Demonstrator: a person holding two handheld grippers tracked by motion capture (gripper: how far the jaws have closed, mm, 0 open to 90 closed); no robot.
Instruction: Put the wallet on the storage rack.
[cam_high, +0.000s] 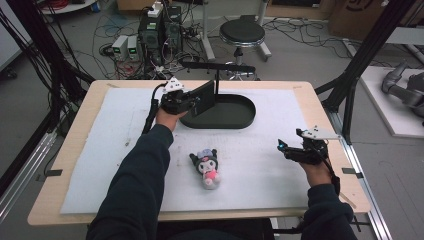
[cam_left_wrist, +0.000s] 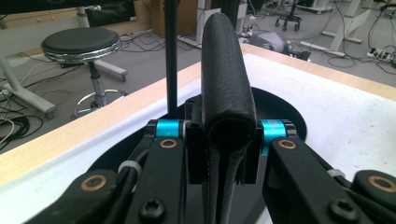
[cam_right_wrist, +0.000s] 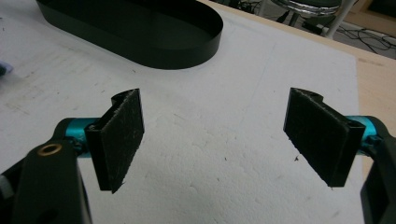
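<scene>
Jaws clamped on black wallet (cam_left_wrist: 226, 79)

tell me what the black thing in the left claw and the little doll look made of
Black wallet: seemingly leather or faux leather, matte, with a fine grain and a folded, rolled edge. Doll: soft plush, judging by its fuzzy outline; dark head, pink body.

Tray (cam_high: 235, 120) at the mat's (cam_high: 100, 165) far middle, plush toy (cam_high: 208, 166) nearer, stool (cam_high: 242, 34) behind the table (cam_high: 75, 145).
</scene>
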